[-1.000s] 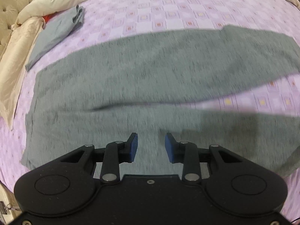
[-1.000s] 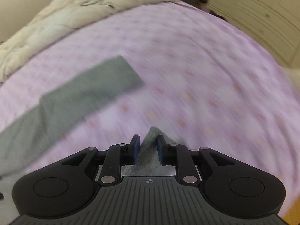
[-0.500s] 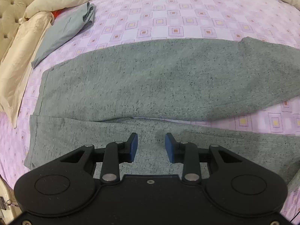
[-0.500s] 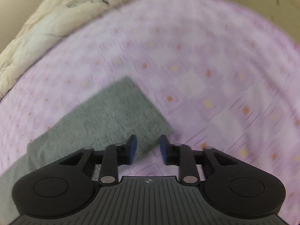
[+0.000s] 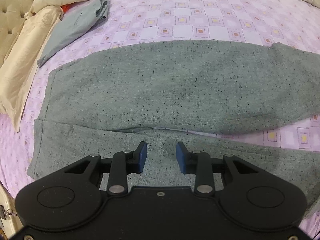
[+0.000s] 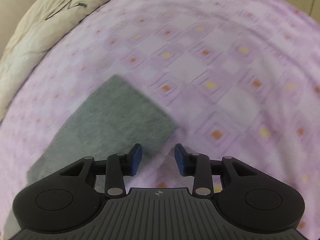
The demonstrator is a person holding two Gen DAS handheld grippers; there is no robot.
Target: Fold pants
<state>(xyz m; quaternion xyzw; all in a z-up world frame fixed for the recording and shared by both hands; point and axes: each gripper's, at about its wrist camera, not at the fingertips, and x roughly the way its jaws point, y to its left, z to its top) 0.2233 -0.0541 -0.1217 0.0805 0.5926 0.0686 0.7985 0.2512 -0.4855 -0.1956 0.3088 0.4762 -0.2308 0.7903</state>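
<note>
Grey pants (image 5: pixel 160 92) lie flat across the middle of the left wrist view on the purple checked bed sheet (image 5: pixel 200 16), waistband at left, legs running right. Left hand-held gripper (image 5: pixel 161 157) spread, above the lower leg, nothing between the pads. Right hand-held gripper (image 6: pixel 158 158) opening, empty, over the leg cuff corner. Folded blue-grey garment (image 5: pixel 80 26) upper left carries small print, too small to read.
</note>
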